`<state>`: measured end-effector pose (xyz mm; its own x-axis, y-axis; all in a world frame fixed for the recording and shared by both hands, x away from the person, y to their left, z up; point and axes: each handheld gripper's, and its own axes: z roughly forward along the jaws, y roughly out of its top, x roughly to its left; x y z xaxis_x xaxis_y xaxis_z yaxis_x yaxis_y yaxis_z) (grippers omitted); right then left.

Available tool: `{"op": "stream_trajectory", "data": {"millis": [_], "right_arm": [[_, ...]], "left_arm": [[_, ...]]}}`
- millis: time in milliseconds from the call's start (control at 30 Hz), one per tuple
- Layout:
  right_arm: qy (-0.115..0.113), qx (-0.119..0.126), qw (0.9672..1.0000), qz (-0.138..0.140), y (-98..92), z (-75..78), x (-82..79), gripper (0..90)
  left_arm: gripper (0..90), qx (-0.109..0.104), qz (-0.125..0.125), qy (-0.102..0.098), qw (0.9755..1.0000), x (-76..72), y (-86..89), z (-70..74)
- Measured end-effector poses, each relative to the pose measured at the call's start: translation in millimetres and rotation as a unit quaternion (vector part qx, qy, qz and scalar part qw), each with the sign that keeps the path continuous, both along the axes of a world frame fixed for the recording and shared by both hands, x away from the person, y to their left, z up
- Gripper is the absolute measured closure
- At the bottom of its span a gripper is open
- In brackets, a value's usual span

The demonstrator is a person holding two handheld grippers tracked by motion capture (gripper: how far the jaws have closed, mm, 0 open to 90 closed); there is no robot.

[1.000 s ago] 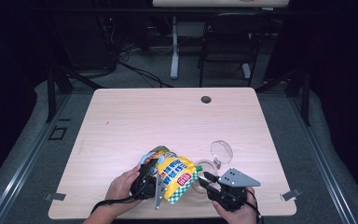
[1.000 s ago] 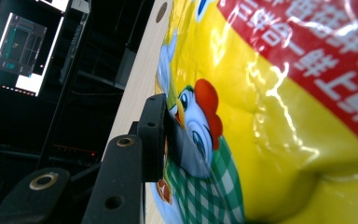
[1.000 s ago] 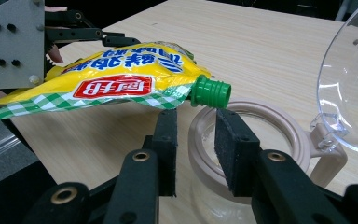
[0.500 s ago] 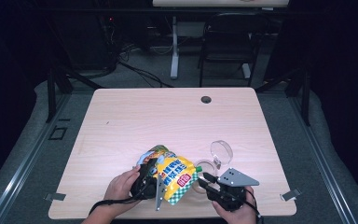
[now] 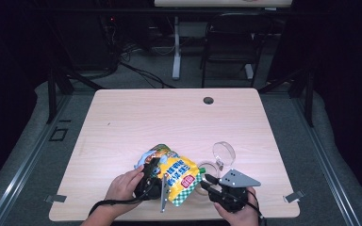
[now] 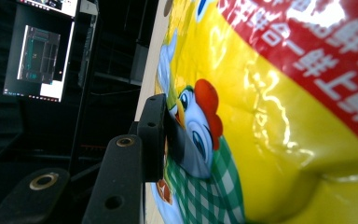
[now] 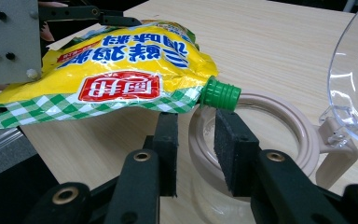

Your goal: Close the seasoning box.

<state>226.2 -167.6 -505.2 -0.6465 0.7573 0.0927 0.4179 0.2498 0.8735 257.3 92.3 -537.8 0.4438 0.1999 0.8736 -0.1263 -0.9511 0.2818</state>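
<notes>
A yellow pouch (image 5: 176, 176) with a red label and a green-checked edge is held tilted near the table's front edge. My left gripper (image 5: 151, 181) is shut on it; one black finger (image 6: 153, 135) presses the pouch (image 6: 261, 116), and the other is hidden behind it. The pouch's (image 7: 121, 74) green spout (image 7: 220, 93) hangs over the rim of a beige container (image 7: 279, 116). The container's clear lid (image 7: 354, 84) is flipped open. My right gripper (image 7: 196, 140) straddles the container's near rim, jaws close on it. From above, the right gripper (image 5: 207, 181) sits just in front of the container (image 5: 212, 165).
The wooden table (image 5: 169, 117) has a dark cable hole (image 5: 208, 100) near its far edge. The clear lid (image 5: 224, 151) stands up behind the container. A chair (image 5: 231, 42) and desk legs stand on the floor beyond the table.
</notes>
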Motion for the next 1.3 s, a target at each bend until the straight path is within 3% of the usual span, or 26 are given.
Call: {"op": "stream_trajectory", "data": {"millis": [400, 1067, 1300], "right_arm": [[0.000, 0.007, 1.0000, 0.000, 1.2, -1.4, 0.4, 70.2], [0.004, 0.006, 0.9999, 0.008, 3.9, -2.2, 0.1, 70.5], [0.001, -0.005, 1.0000, 0.007, 5.5, -2.3, -0.6, 69.7]], "left_arm": [[63.9, 0.021, -0.006, -0.019, 0.9996, 1.5, -0.8, 4.9], [63.9, 0.034, -0.009, -0.024, 0.9991, 1.0, -1.8, 6.3], [63.9, 0.040, -0.009, -0.021, 0.9989, 2.1, -2.1, 7.1]]}}
